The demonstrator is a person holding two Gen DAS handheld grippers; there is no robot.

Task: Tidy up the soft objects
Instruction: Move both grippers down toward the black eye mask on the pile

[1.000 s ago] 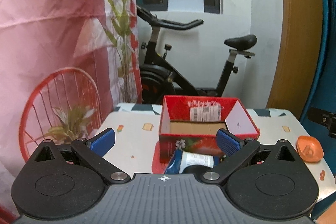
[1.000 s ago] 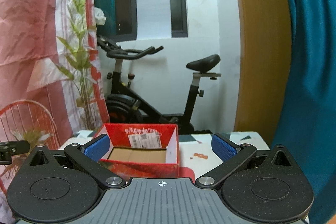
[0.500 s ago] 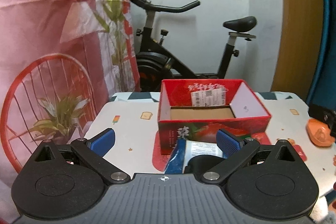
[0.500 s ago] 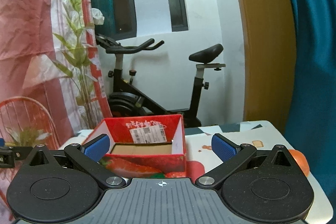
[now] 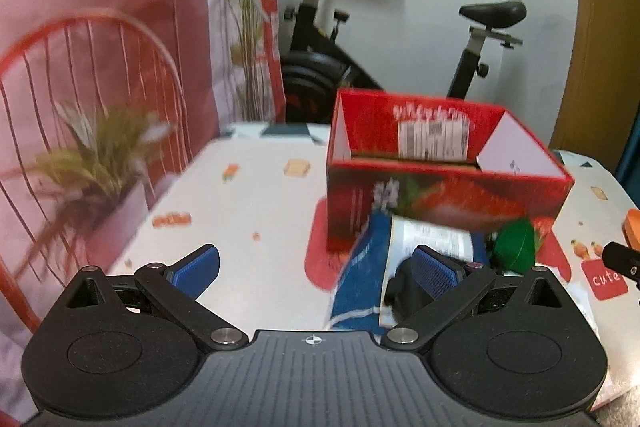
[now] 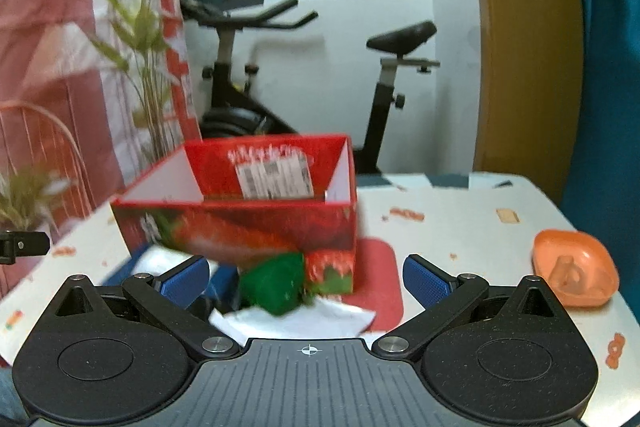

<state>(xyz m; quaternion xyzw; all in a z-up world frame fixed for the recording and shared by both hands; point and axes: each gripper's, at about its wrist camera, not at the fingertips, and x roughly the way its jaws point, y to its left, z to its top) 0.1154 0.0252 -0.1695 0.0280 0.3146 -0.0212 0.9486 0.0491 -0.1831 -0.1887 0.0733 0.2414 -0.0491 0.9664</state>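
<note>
A red cardboard box (image 5: 444,183) with strawberry print stands open-topped on the table; it also shows in the right wrist view as the red box (image 6: 256,215). In front of it lie a blue and white packet (image 5: 368,279), a black soft item (image 5: 404,291) and a green soft object (image 5: 514,243). The green object (image 6: 276,285) rests on white paper (image 6: 304,321). My left gripper (image 5: 316,269) is open above the table, left of the packet. My right gripper (image 6: 306,277) is open with the green object showing between its fingers, farther off.
An orange dish (image 6: 576,279) sits at the table's right side. An exercise bike (image 5: 360,39) stands behind the table. A red wire chair (image 5: 80,99) and a potted plant (image 5: 100,147) are at the left. A teal curtain (image 6: 608,67) hangs at the right.
Both grippers have tilted down and moved closer to the table. The box looms larger and the green object, white paper and orange dish have come into view.
</note>
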